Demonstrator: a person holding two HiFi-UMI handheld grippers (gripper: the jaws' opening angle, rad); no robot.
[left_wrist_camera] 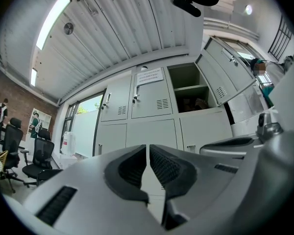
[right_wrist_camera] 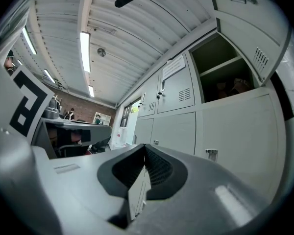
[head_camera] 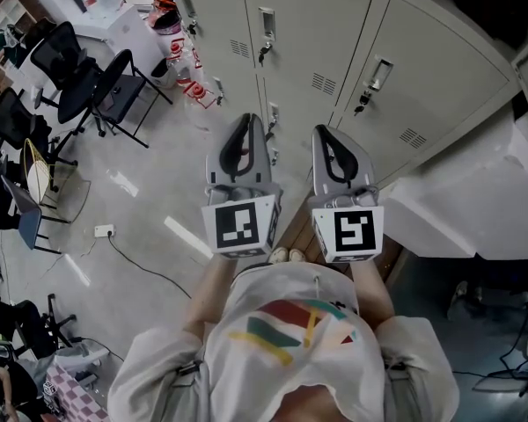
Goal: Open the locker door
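Note:
A bank of grey lockers (head_camera: 299, 25) stands in front of me. One upper locker door (left_wrist_camera: 225, 72) is swung open to the right, baring a dark compartment with a shelf (left_wrist_camera: 188, 88); the right gripper view shows the same door (right_wrist_camera: 250, 28) and compartment (right_wrist_camera: 225, 72). In the head view that door (head_camera: 422, 77) slants out at the right. My left gripper (head_camera: 246, 123) and right gripper (head_camera: 327, 134) are held side by side, short of the lockers and touching nothing. Both have their jaws together with nothing between them, the left showing only a thin slit.
Black office chairs (head_camera: 79, 77) crowd the floor at the left, with a power strip and cable (head_camera: 104, 230) behind them. A white bench or box (head_camera: 475, 209) juts out at the right. The neighbouring locker doors (left_wrist_camera: 152, 99) are closed, with keys in their locks.

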